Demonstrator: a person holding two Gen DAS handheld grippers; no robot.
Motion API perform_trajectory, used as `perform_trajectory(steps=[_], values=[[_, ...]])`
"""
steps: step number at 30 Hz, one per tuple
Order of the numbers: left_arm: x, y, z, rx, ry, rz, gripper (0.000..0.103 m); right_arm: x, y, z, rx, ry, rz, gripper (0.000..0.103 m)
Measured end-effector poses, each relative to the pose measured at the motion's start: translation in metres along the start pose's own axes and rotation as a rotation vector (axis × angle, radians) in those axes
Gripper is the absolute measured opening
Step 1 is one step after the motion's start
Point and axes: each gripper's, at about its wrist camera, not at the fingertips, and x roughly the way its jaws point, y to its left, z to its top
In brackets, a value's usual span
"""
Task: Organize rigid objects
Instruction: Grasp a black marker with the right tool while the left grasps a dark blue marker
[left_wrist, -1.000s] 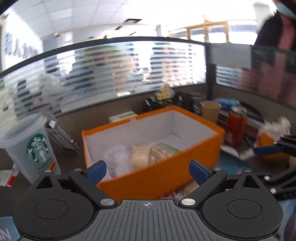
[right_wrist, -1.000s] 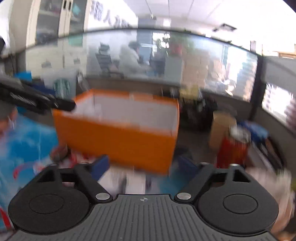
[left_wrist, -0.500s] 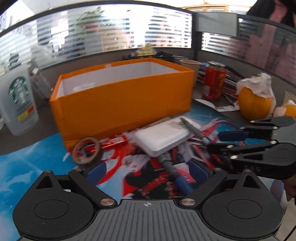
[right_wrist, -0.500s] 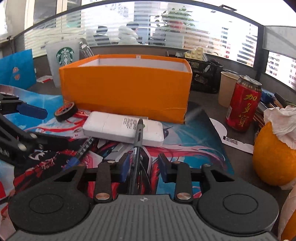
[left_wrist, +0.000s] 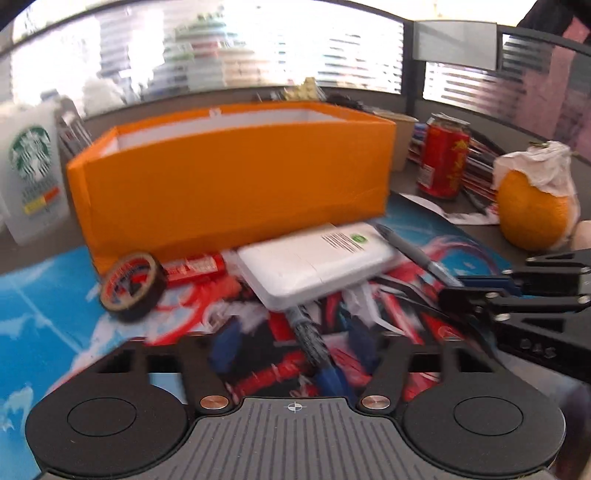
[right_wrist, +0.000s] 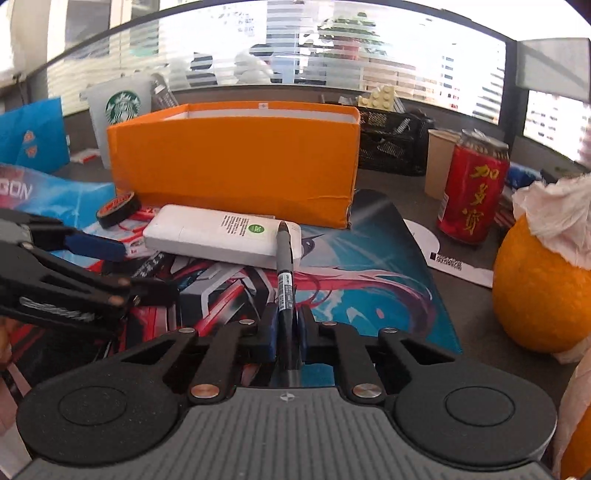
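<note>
Two pens on printed desk mat (right_wrist: 388, 258), both under grippers. Grey marker (right_wrist: 285, 266) clamped between right gripper (right_wrist: 285, 334) pads, tip resting on white power bank (right_wrist: 221, 236). Blue-capped pen (left_wrist: 314, 339) lies between left gripper (left_wrist: 295, 345) fingers, jaws just been closing, pads blurred, contact unclear. Power bank just before orange box (right_wrist: 236, 166). Tape roll (left_wrist: 133, 288) beside box corner. Red can (right_wrist: 471, 192), orange fruit (right_wrist: 539, 291) well right.
</note>
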Motion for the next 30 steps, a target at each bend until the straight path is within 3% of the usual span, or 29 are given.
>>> perform_trajectory(steps=[1, 5, 9, 13, 17, 22, 30], values=[[0.000, 0.001, 0.001, -0.015, 0.000, -0.001, 0.049, 0.001, 0.000, 0.001, 0.008, -0.002, 0.003, 0.011], [-0.002, 0.000, 0.001, -0.003, -0.004, 0.022, 0.013, 0.006, 0.000, 0.005, 0.018, 0.004, 0.010, 0.012], [-0.006, -0.003, -0.003, 0.036, -0.007, 0.043, 0.011, 0.006, 0.006, 0.005, -0.008, 0.002, 0.001, 0.010], [-0.014, 0.003, -0.006, 0.048, -0.001, 0.074, 0.011, 0.004, 0.001, 0.005, 0.054, 0.004, 0.049, 0.010], [-0.025, 0.018, -0.014, 0.035, 0.006, 0.118, 0.011, 0.001, 0.000, 0.006, 0.101, 0.008, 0.099, 0.010], [-0.044, 0.041, -0.026, 0.001, 0.012, 0.190, 0.011, -0.002, 0.018, 0.007, 0.053, 0.016, 0.131, 0.010], [-0.058, 0.054, -0.037, -0.016, 0.006, 0.203, 0.012, 0.002, 0.038, 0.007, -0.041, 0.026, 0.072, 0.011]])
